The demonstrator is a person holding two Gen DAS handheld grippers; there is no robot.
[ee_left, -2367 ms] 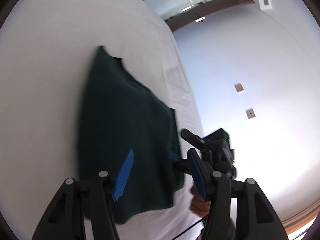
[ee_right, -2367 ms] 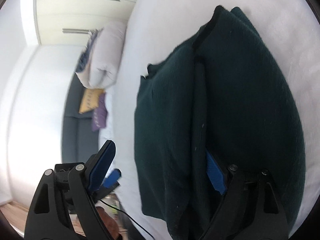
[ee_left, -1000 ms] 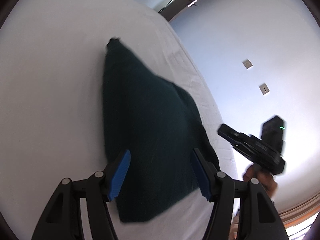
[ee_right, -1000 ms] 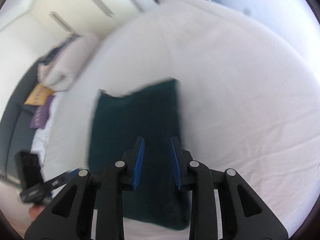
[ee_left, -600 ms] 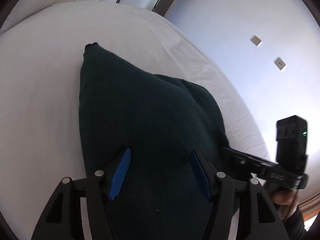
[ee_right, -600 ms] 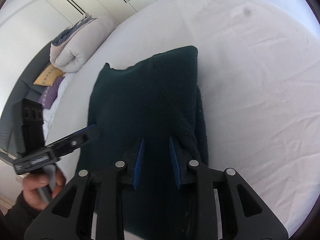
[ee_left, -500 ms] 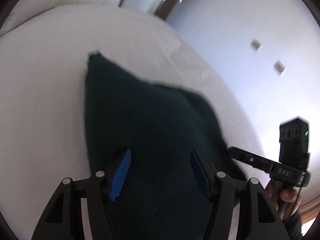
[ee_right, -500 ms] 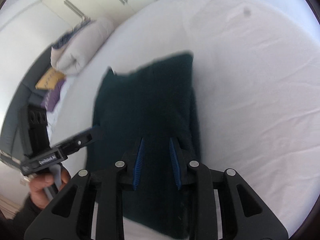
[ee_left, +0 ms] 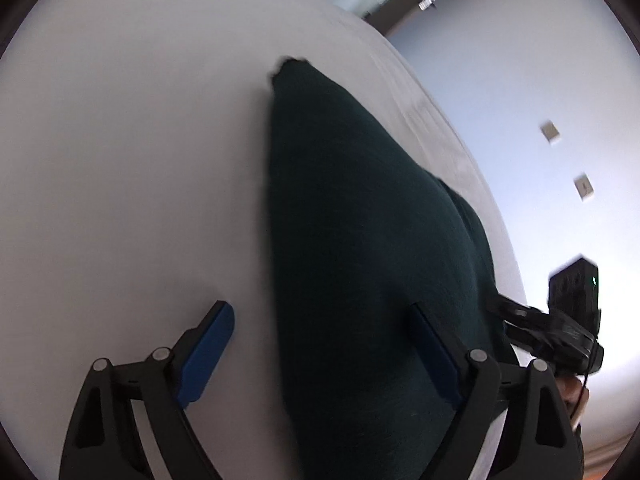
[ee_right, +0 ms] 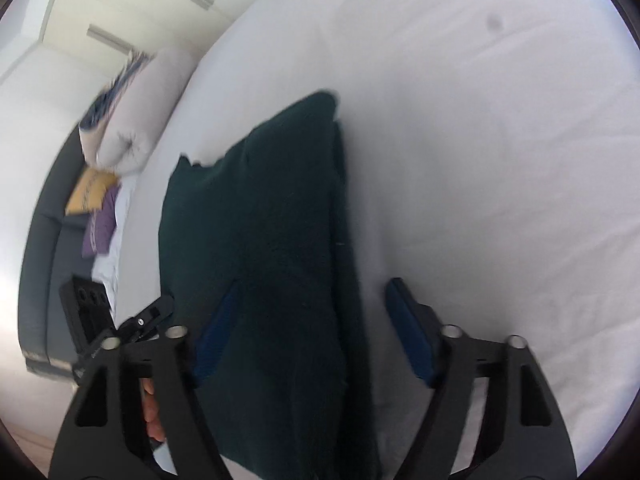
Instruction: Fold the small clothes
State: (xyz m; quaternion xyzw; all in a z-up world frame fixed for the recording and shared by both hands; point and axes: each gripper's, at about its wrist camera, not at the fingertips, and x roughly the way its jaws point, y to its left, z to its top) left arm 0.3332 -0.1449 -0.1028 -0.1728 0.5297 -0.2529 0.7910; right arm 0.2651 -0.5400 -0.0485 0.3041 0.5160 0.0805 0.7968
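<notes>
A dark green garment [ee_left: 360,240] lies folded into a long slab on the white bed [ee_left: 140,160]. My left gripper [ee_left: 320,348] hangs low over its near end with the jaws opening. One blue pad [ee_left: 208,344] is over bare sheet and the other is over the cloth, so the garment's left edge lies between them untouched. In the right wrist view my right gripper [ee_right: 312,332] is also opening. It straddles the right edge of the garment [ee_right: 260,240] without pressing on it. Each gripper appears at the side of the other's view.
A rolled white duvet [ee_right: 132,112], a yellow cushion [ee_right: 88,192] and a purple cushion [ee_right: 100,224] lie on a grey sofa beyond the bed's left side. Wall sockets [ee_left: 550,132] are on the pale wall to the right. A hand [ee_right: 152,408] holds the left gripper.
Both grippers came down closer to the garment and spread their jaws wider. The left one shifted toward the garment's left edge, the right one toward its right edge.
</notes>
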